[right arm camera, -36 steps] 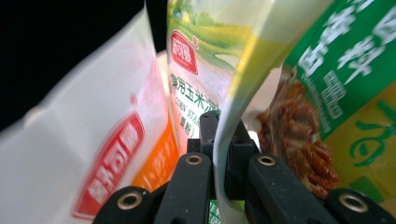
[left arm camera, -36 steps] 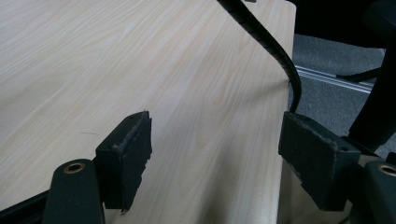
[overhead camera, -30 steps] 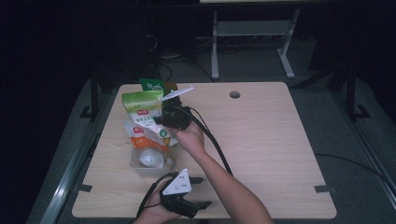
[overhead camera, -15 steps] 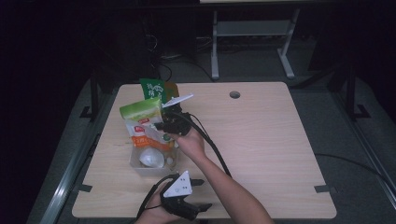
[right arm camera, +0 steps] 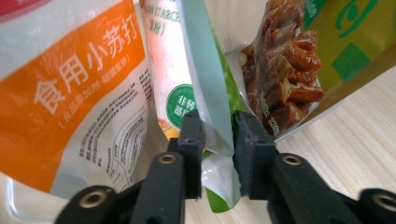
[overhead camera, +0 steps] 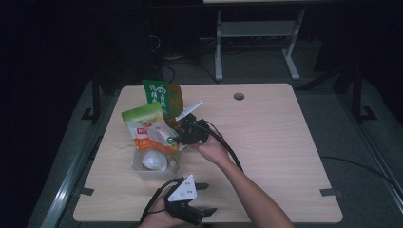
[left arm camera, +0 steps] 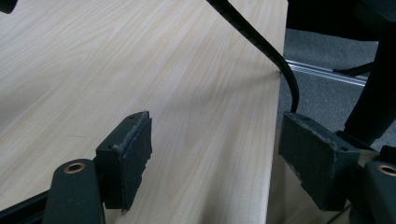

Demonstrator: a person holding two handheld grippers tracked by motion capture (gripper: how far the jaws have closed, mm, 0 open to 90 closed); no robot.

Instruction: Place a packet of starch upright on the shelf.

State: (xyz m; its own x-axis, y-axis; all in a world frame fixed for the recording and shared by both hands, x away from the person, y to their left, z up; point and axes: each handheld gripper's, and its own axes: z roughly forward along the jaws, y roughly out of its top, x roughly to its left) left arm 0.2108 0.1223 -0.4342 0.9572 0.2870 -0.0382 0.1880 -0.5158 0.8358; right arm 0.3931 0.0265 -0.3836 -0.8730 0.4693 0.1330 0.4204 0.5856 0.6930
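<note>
A clear plastic tub (overhead camera: 140, 170) stands at the table's left, holding upright food pouches and a white round item (overhead camera: 154, 161). My right gripper (overhead camera: 179, 134) reaches into the tub from the right; its jaws (right arm camera: 217, 140) are shut on the thin side edge of a green-topped pouch (overhead camera: 144, 118) (right arm camera: 208, 79). An orange and white packet (right arm camera: 70, 93) is to the left of it, and a dark green snack pouch (overhead camera: 161, 95) (right arm camera: 289, 60) with brown pieces is to the right. At the near table edge my left gripper (overhead camera: 198, 209) (left arm camera: 215, 154) rests open, nothing between its pads.
The light wooden table (overhead camera: 285, 152) has a round cable hole (overhead camera: 239, 96) at the back. A black cable (left arm camera: 261, 46) runs across the wood and over the edge near my left gripper. Dark floor and a metal frame (overhead camera: 256, 33) lie beyond the table.
My right gripper and the green-topped pouch have shifted toward the person and lower into the tub. More of the dark green snack pouch shows behind. The left gripper has stayed put.
</note>
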